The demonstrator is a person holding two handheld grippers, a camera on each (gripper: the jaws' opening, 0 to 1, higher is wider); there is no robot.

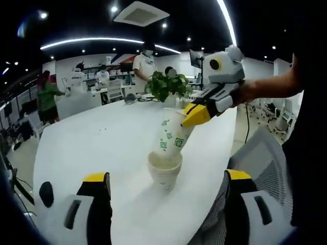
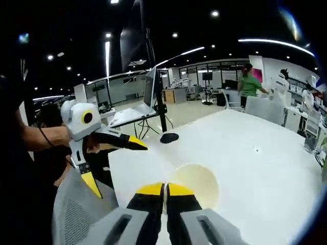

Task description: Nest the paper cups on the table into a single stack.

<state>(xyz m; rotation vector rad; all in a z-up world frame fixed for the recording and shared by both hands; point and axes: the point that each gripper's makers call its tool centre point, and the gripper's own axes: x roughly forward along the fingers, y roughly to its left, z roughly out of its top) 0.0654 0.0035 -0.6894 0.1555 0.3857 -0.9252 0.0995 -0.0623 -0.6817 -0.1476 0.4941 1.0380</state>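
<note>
A large white table (image 1: 92, 148) in an open office carries a short white paper cup (image 1: 164, 173) standing upright near the table's right edge. A taller stack of paper cups (image 1: 172, 135), white with small green square marks, leans into that cup's mouth, tilted up and to the right. The right gripper (image 1: 196, 115), with yellow fingertips, enters the left gripper view from the right, held by a person's hand (image 1: 245, 92), and is pinched closed on the upper rim of the leaning stack. Behind the cup, further across the table, stands a leafy green plant (image 1: 166, 86).

The left gripper (image 1: 166, 184) shows at the bottom of its own view with its two yellow-tipped jaws spread wide apart, one on either side of the cup and nearer the camera, holding nothing.

In the right gripper view, the right gripper's jaws press together with only a thin slit between the yellow tips, at the rim of a pale round cup opening (image 2: 196, 185) seen from above. Left of that cup, the left gripper (image 2: 117, 163) appears with its jaws splayed apart, held by a bare forearm (image 2: 38, 137). Beyond the cup, on the table, lies a small dark round object (image 2: 169, 137). A grey mesh chair back (image 2: 76, 209) sits left of the cup, off the table's edge
</note>
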